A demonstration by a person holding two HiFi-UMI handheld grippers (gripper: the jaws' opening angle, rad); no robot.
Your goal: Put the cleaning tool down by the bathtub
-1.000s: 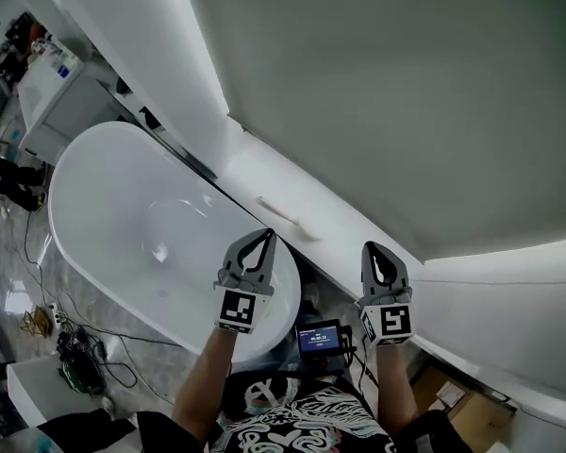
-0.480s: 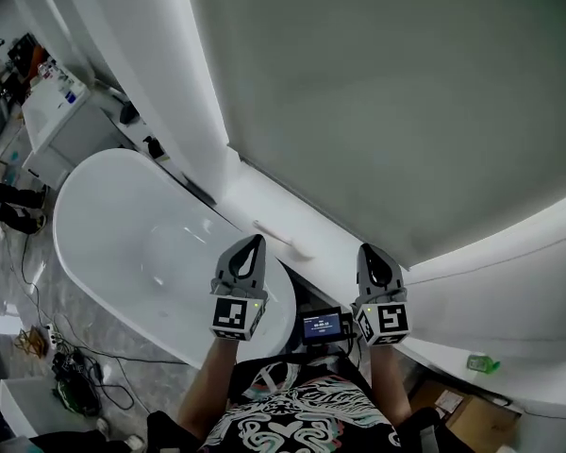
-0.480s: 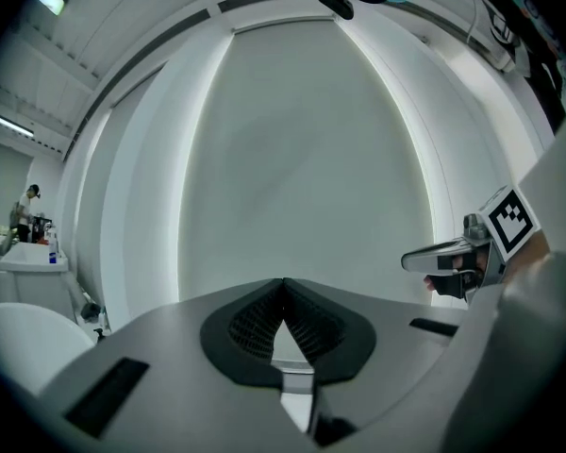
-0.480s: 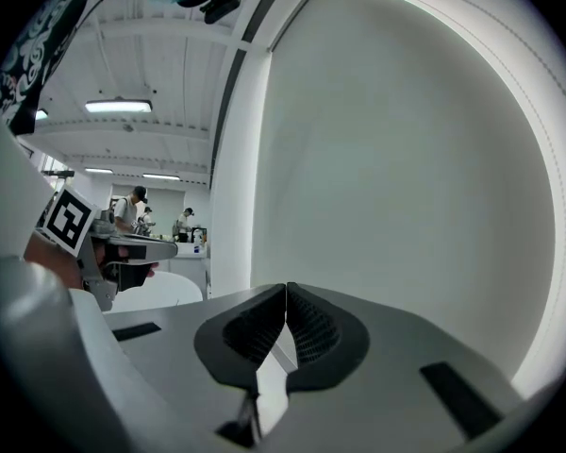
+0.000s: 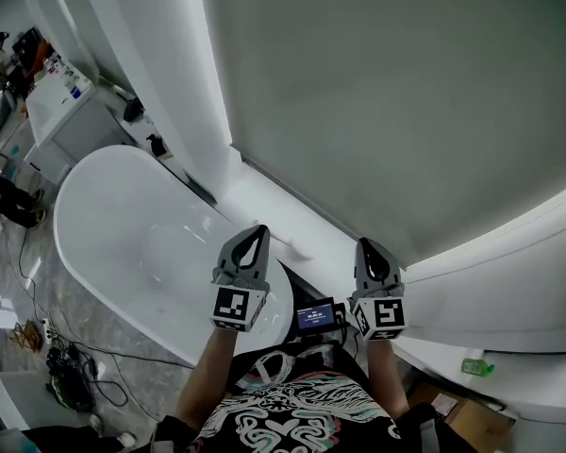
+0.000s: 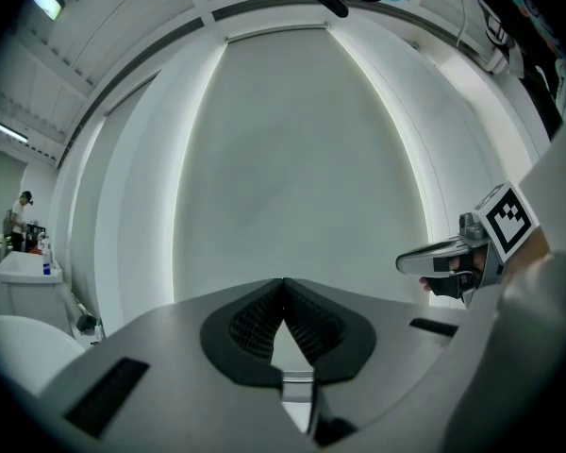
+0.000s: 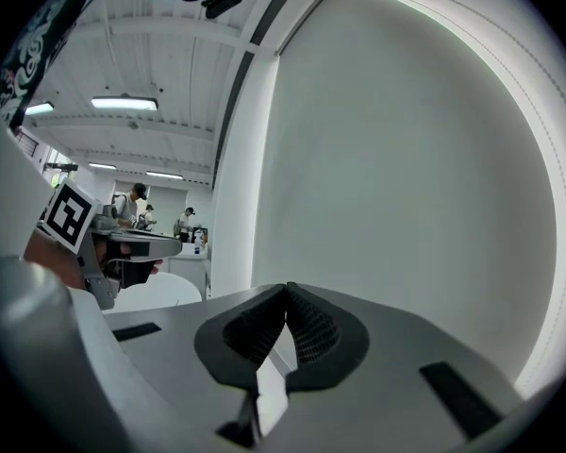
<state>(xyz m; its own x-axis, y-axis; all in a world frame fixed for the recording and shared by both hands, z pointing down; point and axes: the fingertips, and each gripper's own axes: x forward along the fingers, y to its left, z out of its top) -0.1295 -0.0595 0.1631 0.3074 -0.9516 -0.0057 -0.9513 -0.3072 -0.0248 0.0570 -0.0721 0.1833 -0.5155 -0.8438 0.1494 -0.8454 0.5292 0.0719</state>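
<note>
Tools both closed, empty: left tool (image 5: 258,230), right tool (image 5: 367,245); seemingly raised since earlier.

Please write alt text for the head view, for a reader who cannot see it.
Seen from above, a person holds up two shut, empty grippers, the left gripper and the right gripper, before a grey wall. A white bathtub lies below at the left; a slim white object rests on the ledge beside it.
</note>
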